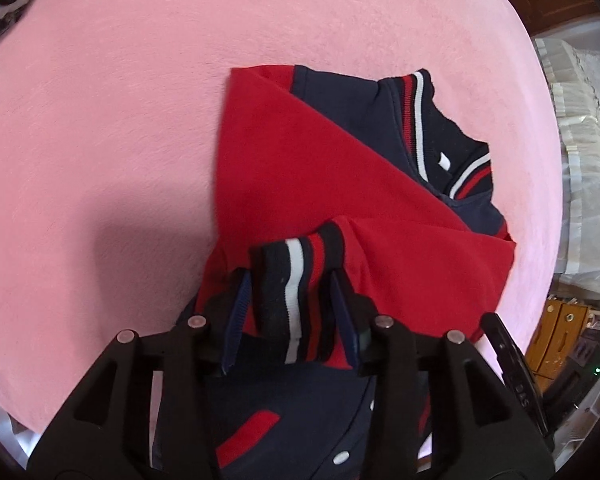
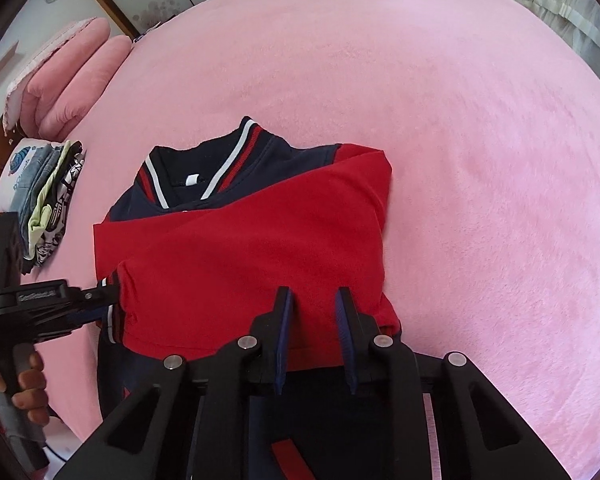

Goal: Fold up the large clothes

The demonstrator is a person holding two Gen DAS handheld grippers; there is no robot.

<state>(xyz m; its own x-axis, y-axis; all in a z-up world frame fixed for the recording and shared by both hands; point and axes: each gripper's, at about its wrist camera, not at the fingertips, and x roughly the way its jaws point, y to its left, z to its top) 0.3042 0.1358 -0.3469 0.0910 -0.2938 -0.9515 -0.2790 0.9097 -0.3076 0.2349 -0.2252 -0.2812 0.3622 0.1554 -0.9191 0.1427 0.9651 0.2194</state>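
Note:
A navy and red varsity jacket (image 1: 340,168) lies on the pink bed, collar away from me, with both red sleeves folded across its chest. It also shows in the right wrist view (image 2: 260,232). My left gripper (image 1: 290,280) has its jaws around the striped cuff (image 1: 296,276) of one sleeve, pads a little apart from the cuff's sides. It appears from the side in the right wrist view (image 2: 96,300), at the cuff (image 2: 114,304). My right gripper (image 2: 314,300) is open, its fingers resting over the red sleeve near the jacket's right edge.
The pink blanket (image 2: 460,120) covers the whole bed. A stack of folded clothes (image 2: 48,184) lies at the left, with pink pillows (image 2: 68,76) behind it. White bedding (image 1: 580,160) and wooden furniture (image 1: 556,344) stand beyond the bed's right edge.

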